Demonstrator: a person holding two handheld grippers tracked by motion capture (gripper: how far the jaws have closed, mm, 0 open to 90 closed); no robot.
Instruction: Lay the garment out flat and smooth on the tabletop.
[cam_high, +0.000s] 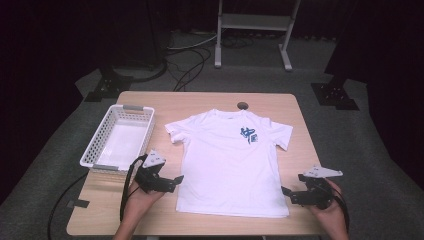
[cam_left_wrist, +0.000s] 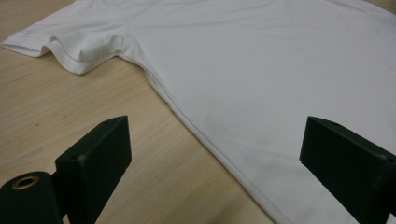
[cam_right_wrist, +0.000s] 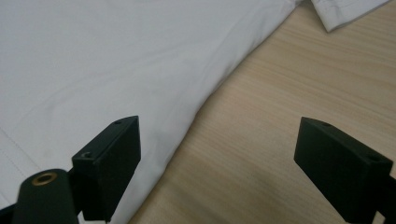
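Jaws spread wide on both: the left gripper (cam_high: 176, 179) and right gripper (cam_high: 286, 191) flank the white T-shirt (cam_high: 231, 165). It lies flat on the worktop (cam_high: 295, 107).

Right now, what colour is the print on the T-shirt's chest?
Blue, on the white T-shirt; the print shows best in the high view.

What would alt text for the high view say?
A white T-shirt lies flat on a wooden table, open left tongs and right tongs at its lower corners. A white basket sits left.
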